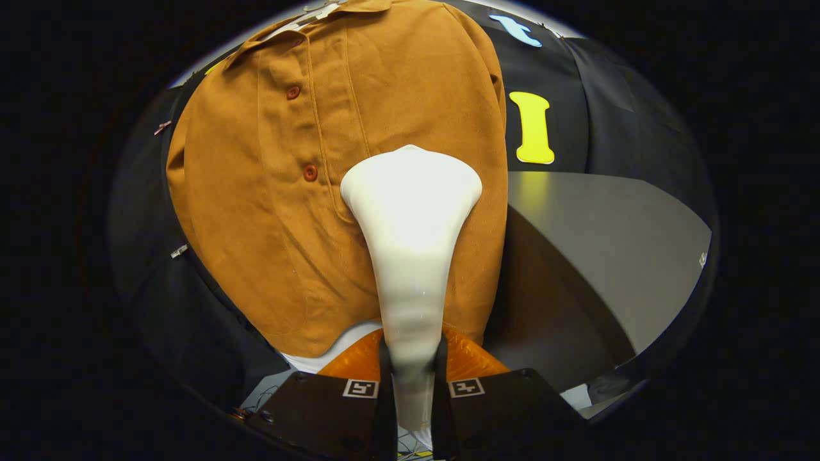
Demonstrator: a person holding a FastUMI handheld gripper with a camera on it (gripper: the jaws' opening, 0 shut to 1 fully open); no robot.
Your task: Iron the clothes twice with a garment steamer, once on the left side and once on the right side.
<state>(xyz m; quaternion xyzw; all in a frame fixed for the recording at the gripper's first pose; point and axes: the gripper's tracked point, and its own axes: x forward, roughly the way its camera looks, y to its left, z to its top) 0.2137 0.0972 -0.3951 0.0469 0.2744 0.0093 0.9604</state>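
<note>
The gripper [412, 378] has its jaws clamped on the white garment steamer [410, 218], whose head lies against the brown shirt [269, 211] beside the button placket; the slim handle might twist or the head snag a button.

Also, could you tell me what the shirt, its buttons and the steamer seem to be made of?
Shirt: looks like matte brown woven or brushed cloth, with soft folds and stitched seams. Buttons: likely reddish plastic, small and smooth. Steamer, held in the shut gripper: glossy white plastic, by its sheen.
</note>
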